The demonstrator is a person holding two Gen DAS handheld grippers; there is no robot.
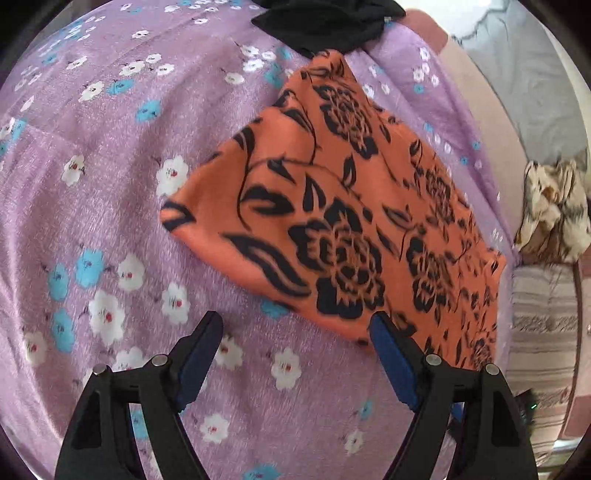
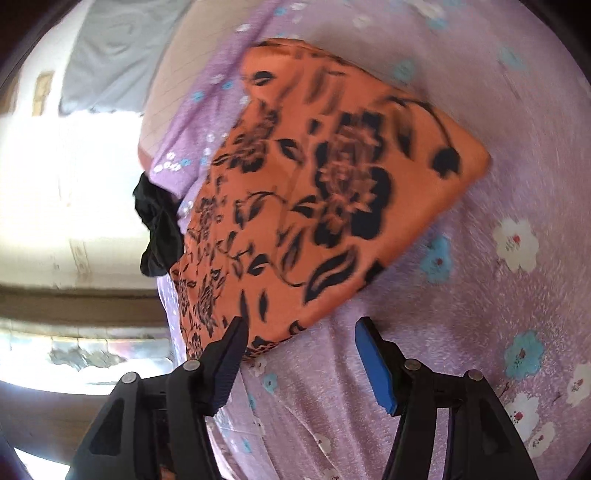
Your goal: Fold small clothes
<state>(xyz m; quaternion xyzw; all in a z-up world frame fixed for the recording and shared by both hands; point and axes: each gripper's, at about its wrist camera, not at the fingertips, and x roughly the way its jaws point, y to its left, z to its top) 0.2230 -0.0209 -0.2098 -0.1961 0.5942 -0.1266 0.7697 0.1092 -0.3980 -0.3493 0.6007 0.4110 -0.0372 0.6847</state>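
Observation:
An orange cloth with a black flower print [image 1: 343, 206] lies folded on a purple flowered bedsheet [image 1: 110, 206]; part of it hangs over the bed's edge. It also shows in the right wrist view [image 2: 317, 199]. My left gripper [image 1: 295, 325] is open and empty, just short of the cloth's near edge. My right gripper [image 2: 301, 328] is open and empty, its left finger [image 2: 229, 354] by the cloth's near corner. Both views are a little blurred.
A black garment [image 1: 325, 26] lies at the cloth's far end, also seen in the right wrist view [image 2: 159, 229]. A cream patterned cloth [image 1: 554, 206] and a striped fabric [image 1: 543, 325] sit beyond the bed edge. A grey cloth [image 2: 110, 55] lies beyond.

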